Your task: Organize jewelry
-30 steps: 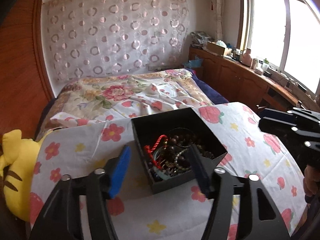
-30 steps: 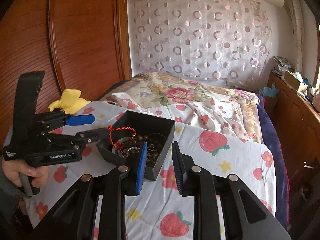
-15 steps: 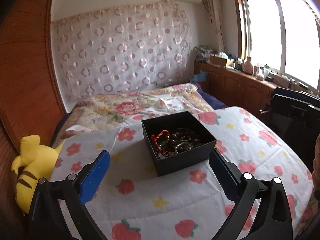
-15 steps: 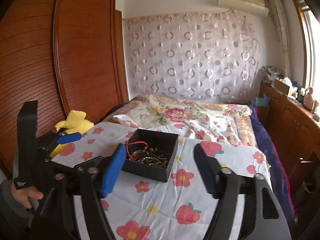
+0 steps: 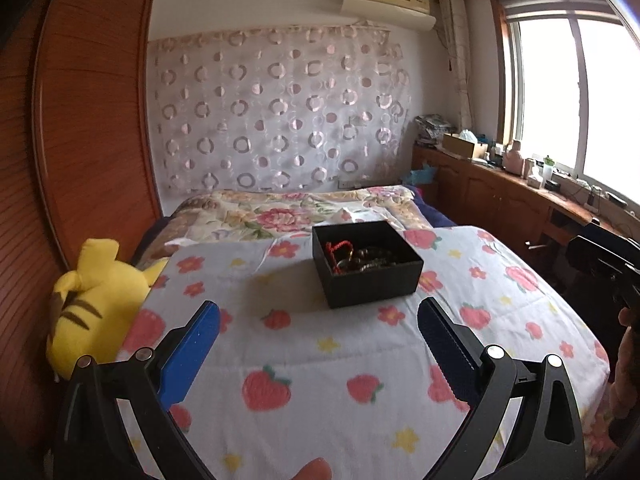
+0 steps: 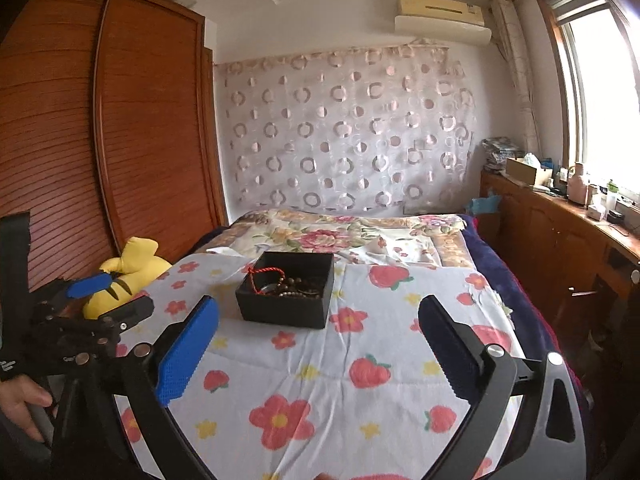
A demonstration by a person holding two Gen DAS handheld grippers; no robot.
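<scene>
black square cardboard box [image 5: 368, 263] sits on the white quilt w/ red strawberry + flower print [image 5: 320, 360], open top, roughly centre of the quilt, nearer its far edge. inside: red braided cord bracelet [image 5: 339, 249] looped at the box's left side, partly leaning on the wall; dark brown bead strands [image 5: 374, 258] heaped in the rest of the box. can't separate individual pieces in the heap.

left gripper [image 5: 319, 336]: my blue-padded fingers [image 5: 191, 354] spread wide, nothing between them. hangs above the quilt, well short of the box; box lies ahead, a bit right of the midline.

right gripper [image 6: 319, 334]: jaws likewise wide apart, holding nothing. also off the quilt surface, box ahead and slightly left of centre in right wrist view [image 6: 286, 290]; cord bracelet [image 6: 266, 278] shows at its left/near corner.

in right wrist view the left gripper shows at the lower left edge, one blue pad up, a hand [image 6: 20, 404] on its handle. in left wrist view the right gripper's black body sits at the far right edge.

yellow plush toy w/ dark stripes [image 5: 94, 300] lies just off the quilt's left edge, against the reddish-brown slatted wood wardrobe [image 5: 80, 140]. floral bedspread [image 5: 280, 212] beyond the box.
</scene>
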